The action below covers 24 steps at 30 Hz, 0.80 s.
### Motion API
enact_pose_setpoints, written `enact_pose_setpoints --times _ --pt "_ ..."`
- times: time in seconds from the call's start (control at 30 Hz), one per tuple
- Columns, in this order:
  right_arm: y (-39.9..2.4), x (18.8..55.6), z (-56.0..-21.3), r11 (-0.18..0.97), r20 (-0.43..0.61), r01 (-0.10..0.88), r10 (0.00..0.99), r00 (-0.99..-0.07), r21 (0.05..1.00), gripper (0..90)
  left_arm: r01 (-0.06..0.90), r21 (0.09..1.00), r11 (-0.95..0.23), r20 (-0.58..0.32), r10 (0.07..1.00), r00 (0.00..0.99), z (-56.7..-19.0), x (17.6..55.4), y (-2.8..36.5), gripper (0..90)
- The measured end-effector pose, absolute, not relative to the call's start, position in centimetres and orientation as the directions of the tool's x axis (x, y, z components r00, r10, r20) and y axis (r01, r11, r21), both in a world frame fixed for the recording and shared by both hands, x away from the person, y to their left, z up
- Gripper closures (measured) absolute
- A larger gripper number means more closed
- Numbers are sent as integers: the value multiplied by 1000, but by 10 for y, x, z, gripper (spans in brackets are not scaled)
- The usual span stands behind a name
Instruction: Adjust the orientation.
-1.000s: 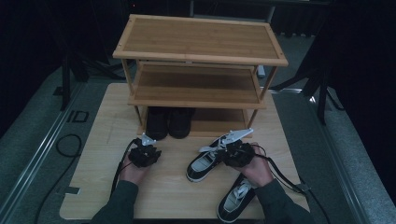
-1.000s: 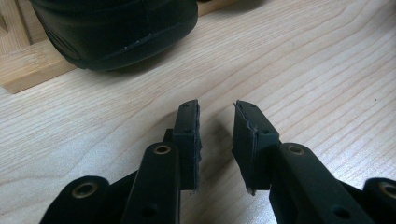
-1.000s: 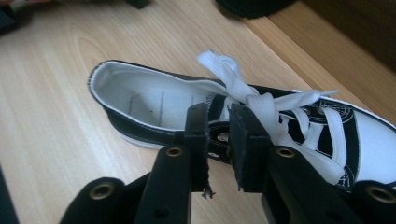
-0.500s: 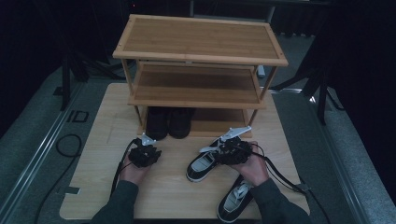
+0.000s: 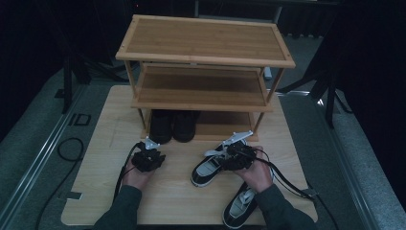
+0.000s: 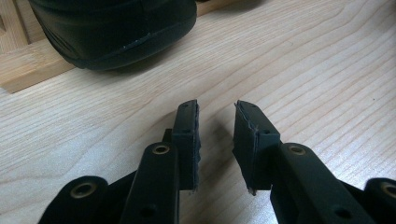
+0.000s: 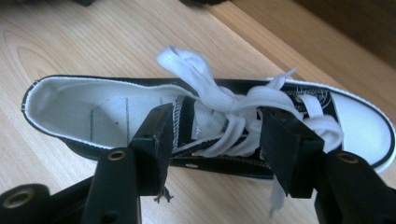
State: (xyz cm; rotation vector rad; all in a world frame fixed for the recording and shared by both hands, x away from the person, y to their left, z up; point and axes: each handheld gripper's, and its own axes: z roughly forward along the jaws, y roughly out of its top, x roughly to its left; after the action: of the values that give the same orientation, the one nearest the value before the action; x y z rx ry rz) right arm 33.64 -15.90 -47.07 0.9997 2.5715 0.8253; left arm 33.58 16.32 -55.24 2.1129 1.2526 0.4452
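A black-and-white sneaker (image 5: 207, 171) (image 7: 93, 116) lies on the wooden board, toe toward the rack. My right gripper (image 5: 233, 157) (image 7: 219, 116) hangs over its laced middle. Its jaws have just been opening and now stand open, with the white laces (image 7: 219, 105) and tongue between them and the pads off the shoe. A second matching sneaker (image 5: 241, 209) lies by the front edge under the right forearm. My left gripper (image 5: 149, 155) (image 6: 215, 105) rests low over bare board, open with nothing between its pads. A black shoe (image 6: 112, 28) sits just ahead of it.
A three-tier bamboo shoe rack (image 5: 206, 52) stands at the back of the board (image 5: 105, 143). A pair of black shoes (image 5: 173, 125) sits on its bottom shelf at the left. Cables trail from both grippers. Dark floor surrounds the board.
The right hand has shifted slightly left over the sneaker, which lies where it was. The left hand and gripper have stayed still.
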Motion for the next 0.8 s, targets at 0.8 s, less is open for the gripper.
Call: enact_pose_setpoints --times 0.8 --pt "-159 334 -474 573 -2 635 743 -669 518 482 657 671 -345 -31 871 490 -552 336 163 702"
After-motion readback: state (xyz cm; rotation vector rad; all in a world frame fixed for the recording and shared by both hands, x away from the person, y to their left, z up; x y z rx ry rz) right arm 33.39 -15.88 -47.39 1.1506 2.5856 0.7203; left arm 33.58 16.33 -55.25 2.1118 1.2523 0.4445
